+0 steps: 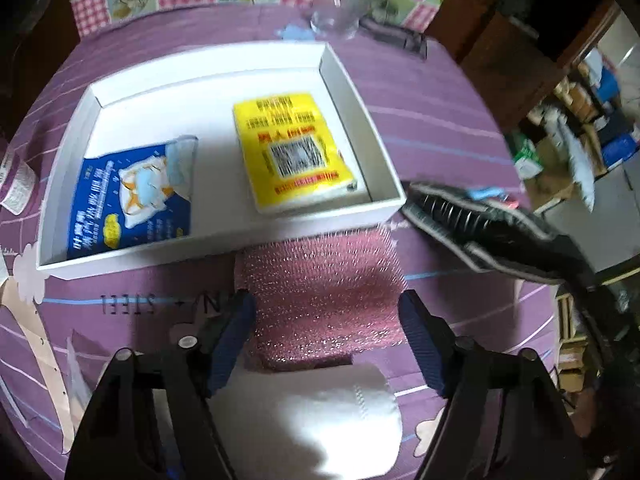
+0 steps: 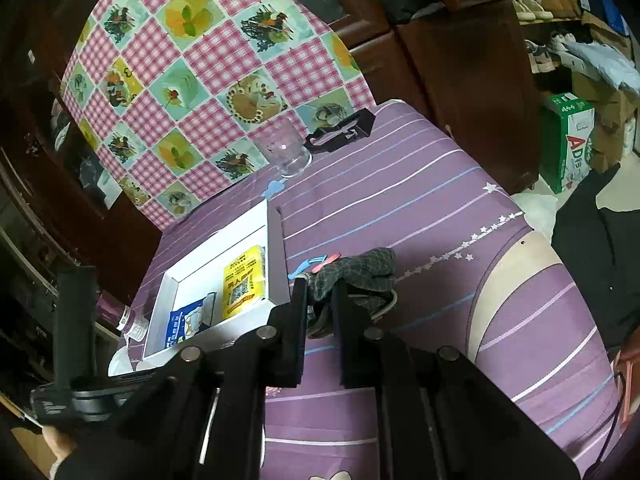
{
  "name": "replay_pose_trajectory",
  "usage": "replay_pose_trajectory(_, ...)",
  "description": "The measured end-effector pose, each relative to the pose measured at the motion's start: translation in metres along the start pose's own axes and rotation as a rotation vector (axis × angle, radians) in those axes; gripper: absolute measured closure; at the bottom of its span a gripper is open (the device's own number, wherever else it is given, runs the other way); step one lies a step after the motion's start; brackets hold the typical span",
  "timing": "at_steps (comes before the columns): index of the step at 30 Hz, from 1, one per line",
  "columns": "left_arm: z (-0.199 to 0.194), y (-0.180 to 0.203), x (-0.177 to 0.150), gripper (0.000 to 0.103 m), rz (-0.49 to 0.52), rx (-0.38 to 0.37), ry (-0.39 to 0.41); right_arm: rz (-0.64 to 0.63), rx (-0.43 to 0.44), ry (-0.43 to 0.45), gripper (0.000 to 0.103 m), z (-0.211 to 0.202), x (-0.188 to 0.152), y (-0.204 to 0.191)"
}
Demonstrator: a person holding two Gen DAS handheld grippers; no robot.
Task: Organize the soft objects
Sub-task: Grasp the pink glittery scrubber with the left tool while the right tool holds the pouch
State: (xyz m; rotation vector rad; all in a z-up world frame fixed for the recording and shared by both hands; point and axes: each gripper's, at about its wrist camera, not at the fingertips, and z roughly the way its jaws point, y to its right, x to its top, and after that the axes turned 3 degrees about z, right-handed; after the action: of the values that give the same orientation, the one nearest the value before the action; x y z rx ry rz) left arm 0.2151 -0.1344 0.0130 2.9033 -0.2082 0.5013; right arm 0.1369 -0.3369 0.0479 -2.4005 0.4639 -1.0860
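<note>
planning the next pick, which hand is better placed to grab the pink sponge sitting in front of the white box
Left. Its open fingers already straddle the pink sponge, just in front of the white box. The right gripper is occupied, shut on the dark checked cloth, off to the box's side.
</note>
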Motion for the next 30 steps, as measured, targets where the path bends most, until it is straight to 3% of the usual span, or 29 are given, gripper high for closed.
replay_pose_trajectory(2,0.012,0.004,-0.003,0.038,0.029,0.02,-0.034,0.001,-0.004,-0.003,0.09,0.001,0.0,0.001)
replay_pose_trajectory(6,0.015,0.014,-0.009,0.046,0.102,0.07,-0.019,-0.006,-0.006,-0.004,0.09,0.002,0.001,0.0)
replay_pose_trajectory(14,0.014,0.003,-0.011,0.063,0.103,0.026,0.022,-0.032,-0.023,0.009,0.09,0.001,-0.004,-0.004)
replay_pose_trajectory(19,0.011,0.008,-0.015,0.08,0.129,-0.007,0.051,-0.042,-0.024,0.016,0.09,-0.001,-0.005,-0.006)
replay_pose_trajectory(30,-0.011,0.013,-0.018,0.084,0.147,-0.023,0.116,-0.098,-0.039,0.057,0.09,-0.014,-0.007,-0.022)
